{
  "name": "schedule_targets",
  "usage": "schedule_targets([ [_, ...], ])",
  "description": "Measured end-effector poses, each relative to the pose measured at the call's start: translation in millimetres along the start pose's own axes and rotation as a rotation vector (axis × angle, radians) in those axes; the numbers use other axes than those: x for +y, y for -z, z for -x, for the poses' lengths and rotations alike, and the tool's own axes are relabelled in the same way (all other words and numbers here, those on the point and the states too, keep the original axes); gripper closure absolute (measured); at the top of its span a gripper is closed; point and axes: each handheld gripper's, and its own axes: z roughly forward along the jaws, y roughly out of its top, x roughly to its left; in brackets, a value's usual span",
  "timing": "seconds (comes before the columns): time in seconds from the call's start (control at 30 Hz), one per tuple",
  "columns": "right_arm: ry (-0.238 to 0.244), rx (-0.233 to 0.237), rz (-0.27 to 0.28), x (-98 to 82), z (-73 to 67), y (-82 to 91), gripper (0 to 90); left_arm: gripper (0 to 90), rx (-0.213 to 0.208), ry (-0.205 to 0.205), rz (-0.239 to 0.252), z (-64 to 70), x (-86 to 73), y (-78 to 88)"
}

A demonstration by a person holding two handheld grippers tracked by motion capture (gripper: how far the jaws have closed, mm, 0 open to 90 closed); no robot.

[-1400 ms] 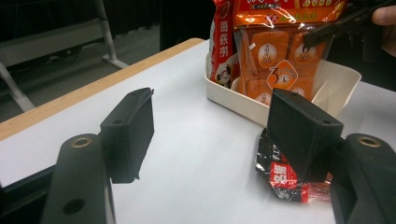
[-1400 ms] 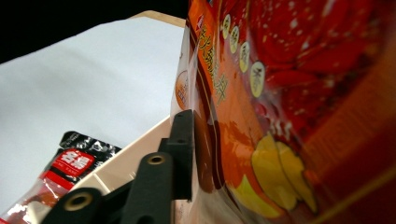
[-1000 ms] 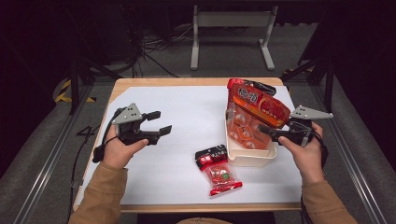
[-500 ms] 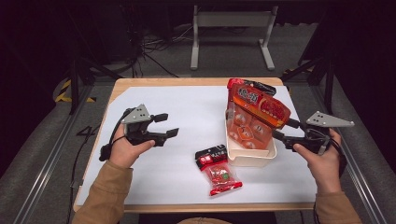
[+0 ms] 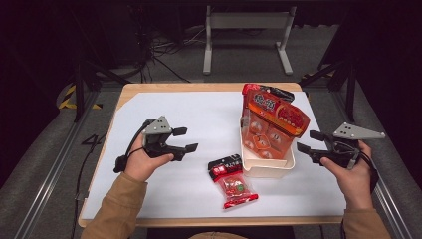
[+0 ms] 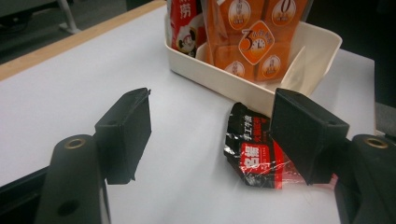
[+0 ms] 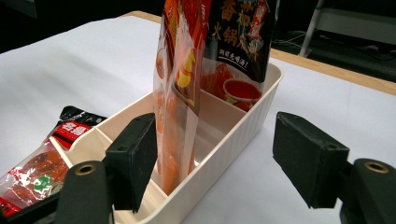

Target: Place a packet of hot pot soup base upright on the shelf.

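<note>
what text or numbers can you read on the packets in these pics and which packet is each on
"3", inside the orange diamond badge on the orange packet standing in the cream bin.
"0", in a round badge near that packet's top edge.
Large white Chinese characters on the black packet at the bin's far end: visible but not surely readable.
White characters on the red label of the flat packet on the table: too blurred to read.

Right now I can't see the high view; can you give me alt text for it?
A cream bin holding an upright orange snack bag stands right of centre on a white-topped table, with a red and black packet lying flat in front of it. The left tongs hover open over the table's left half; the right tongs are open just right of the bin.
</note>
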Motion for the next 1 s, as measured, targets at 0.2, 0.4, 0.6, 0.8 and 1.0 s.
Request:
schedule_targets([
  [0.2,0.002,-0.019,-0.018,-4.2,2.4,-0.9,30.3,30.6,-0.011,0.006,-0.010,3.9,-5.1,-15.7],
  [0.4,0.011,-0.045,-0.036,-8.1,6.2,-4.5,30.3,33.1,-0.050,0.023,-0.027,6.6,-12.0,-31.5],
  [0.6,0.006,-0.059,-0.030,-11.3,11.1,-5.0,30.0,36.1,-0.080,0.057,-0.040,8.1,-19.9,-46.1],
  [0.8,0.015,-0.070,-0.019,-13.8,14.3,-5.6,30.6,37.0,-0.082,0.060,-0.067,8.4,-24.7,-54.4],
  [1.0,0.009,-0.072,-0.020,-16.9,16.9,-8.0,30.5,36.9,-0.080,0.080,-0.100,8.3,-31.0,-62.9],
])
